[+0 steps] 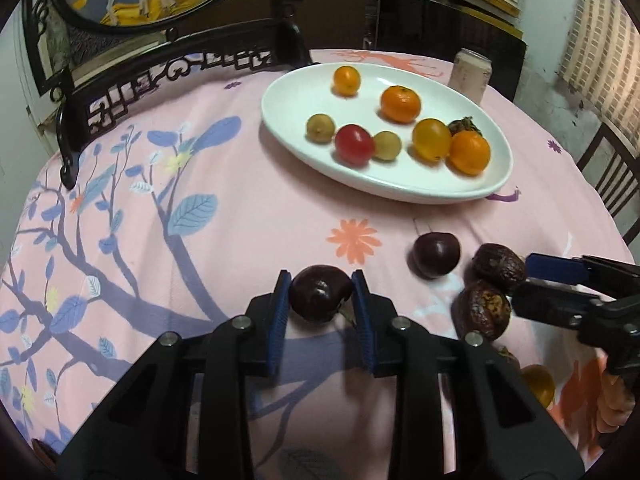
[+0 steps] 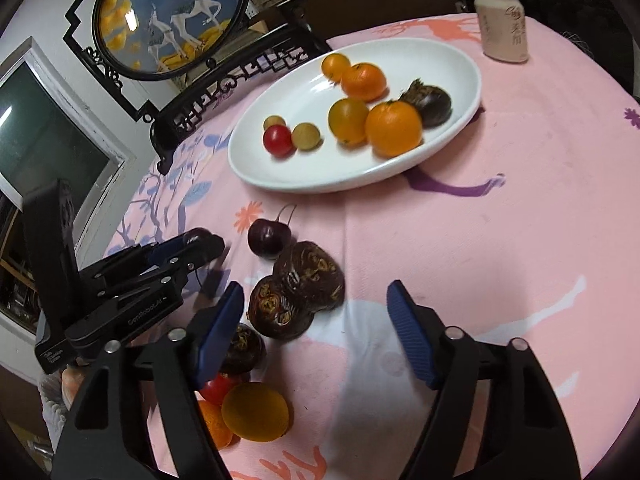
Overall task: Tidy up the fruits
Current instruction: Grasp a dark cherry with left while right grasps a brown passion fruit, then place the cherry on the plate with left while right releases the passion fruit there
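A: Pink floral cloth point(image 1: 224, 248) covered the round table, w/ a carved dark frame point(image 1: 120, 92) at the far edge. Where was the left claw point(image 1: 320, 280)?

B: Low over the cloth, clenched on a dark cherry point(image 1: 318, 294). Both blue pads point(image 1: 280, 296) pressed its sides; fruit sat right at the tips.

A: And the right claw point(image 2: 316, 312)?

B: Released, jaws apart, nothing pinched. Two brown chestnuts point(image 2: 296, 292) lay touching each other just ahead of it, nearer its left pad point(image 2: 218, 332). Couldn't tell if that pad touched the nearer one.

A: Plate?

B: White oval plate point(image 1: 400, 192) further back, well apart from both claws. Held two oranges, two yellow-orange fruits, a red tomato point(image 1: 352, 144), two small tan fruits, and a dark one at the rim.

A: Anything else loose?

B: A second cherry point(image 1: 436, 254) on the cloth between the plate and the chestnuts, just beside them.

A: Diff btw the views?

B: Left cam showed the grip itself, plus the right claw coming in from the side by the chestnuts. Right cam showed the left claw side-on w/ the held cherry blurred, the second cherry's stem, a third chestnut point(image 2: 244, 350) under its left pad, plus a tomato point(image 2: 216, 388), an orange fruit point(image 2: 256, 412) and another orange one point(image 2: 214, 424) close below. Can point(image 2: 502, 28) showed lettering only there.
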### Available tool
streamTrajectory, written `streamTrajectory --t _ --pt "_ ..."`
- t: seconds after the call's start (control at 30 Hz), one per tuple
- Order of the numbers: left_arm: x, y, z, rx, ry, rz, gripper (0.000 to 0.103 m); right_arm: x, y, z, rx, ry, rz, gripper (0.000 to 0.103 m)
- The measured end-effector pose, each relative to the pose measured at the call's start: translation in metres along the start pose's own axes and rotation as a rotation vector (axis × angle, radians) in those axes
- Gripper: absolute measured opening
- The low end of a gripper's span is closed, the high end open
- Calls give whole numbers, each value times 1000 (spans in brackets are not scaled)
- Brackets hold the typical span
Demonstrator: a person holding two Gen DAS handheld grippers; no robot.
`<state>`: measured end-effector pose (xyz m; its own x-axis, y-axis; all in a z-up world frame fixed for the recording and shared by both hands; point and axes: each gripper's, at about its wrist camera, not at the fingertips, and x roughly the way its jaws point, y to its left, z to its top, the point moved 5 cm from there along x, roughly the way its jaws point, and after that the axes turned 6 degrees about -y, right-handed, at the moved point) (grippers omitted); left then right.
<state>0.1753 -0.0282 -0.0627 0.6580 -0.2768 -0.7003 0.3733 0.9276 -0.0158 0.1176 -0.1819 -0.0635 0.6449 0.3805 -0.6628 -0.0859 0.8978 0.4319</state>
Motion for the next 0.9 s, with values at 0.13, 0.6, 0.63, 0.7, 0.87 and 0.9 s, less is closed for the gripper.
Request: streamTrajectory --t 0.13,0.6,0.63,0.7,0.87,0.9 --pt "5 -2 -2 7 14 4 31 8 -2 4 38 -11 33 62" --pt "-6 -9 0 31 -27 5 31 0 -3 9 23 -17 47 38" --pt "-8 -9 1 31 -34 5 31 -6 -4 12 19 -39 42 38" --pt "-15 -9 6 25 -55 3 31 -16 -6 18 24 -73 38 38" --pt "-24 -9 31 -10 -99 -15 31 -39 -18 39 54 -165 17 38" --pt "-24 -10 37 -20 -102 -22 31 -40 -20 44 56 -180 8 38"
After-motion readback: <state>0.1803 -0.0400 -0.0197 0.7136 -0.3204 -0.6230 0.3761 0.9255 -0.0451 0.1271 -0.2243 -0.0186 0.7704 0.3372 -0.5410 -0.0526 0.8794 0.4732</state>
